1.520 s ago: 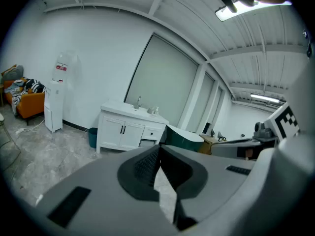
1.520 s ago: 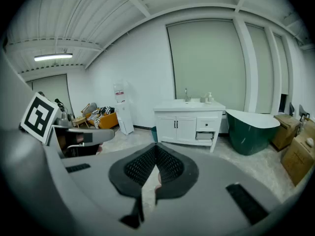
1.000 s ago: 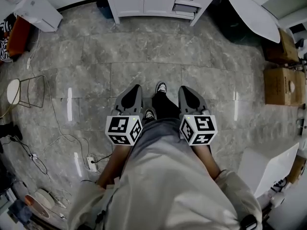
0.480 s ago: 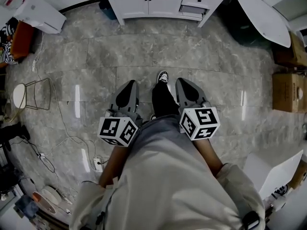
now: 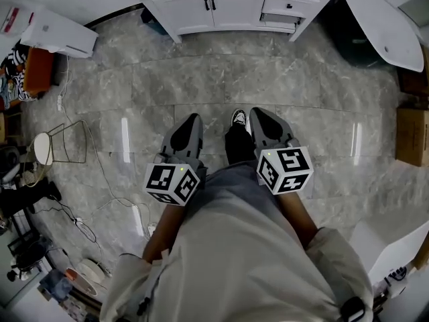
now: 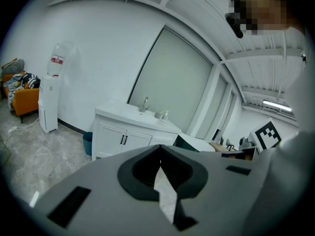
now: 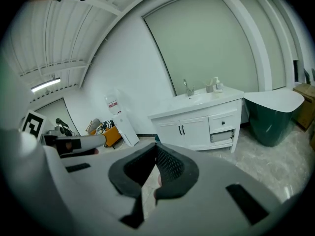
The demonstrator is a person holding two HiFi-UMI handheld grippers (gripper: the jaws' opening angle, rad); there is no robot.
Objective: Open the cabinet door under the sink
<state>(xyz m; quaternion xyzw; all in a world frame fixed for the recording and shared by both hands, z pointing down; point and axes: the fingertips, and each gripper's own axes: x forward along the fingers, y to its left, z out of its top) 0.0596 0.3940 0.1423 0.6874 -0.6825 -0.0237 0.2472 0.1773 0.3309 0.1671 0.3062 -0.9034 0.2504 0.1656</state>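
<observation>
A white vanity cabinet (image 5: 231, 11) with a sink stands at the far wall. Its two doors (image 5: 210, 5) are closed, with black handles side by side; they also show in the left gripper view (image 6: 123, 139) and the right gripper view (image 7: 182, 131). My left gripper (image 5: 189, 123) and right gripper (image 5: 259, 117) hang level in front of the person's waist, well short of the cabinet, with a stretch of marble floor between. Both are shut with nothing in them (image 6: 159, 154) (image 7: 156, 154). The person's shoe (image 5: 238, 118) shows between them.
A small drawer (image 5: 281, 19) right of the doors stands slightly open. A blue bin (image 5: 151, 17) sits at the cabinet's left, a water dispenser (image 5: 59, 32) farther left. A bathtub (image 5: 383, 25) and a cardboard box (image 5: 411, 137) are at the right. A wire stool (image 5: 59, 146) and cables (image 5: 87, 206) lie left.
The person has stepped forward, and the cabinet has drawn nearer and shifted toward the top middle of the head view. Both grippers stay shut at the waist.
</observation>
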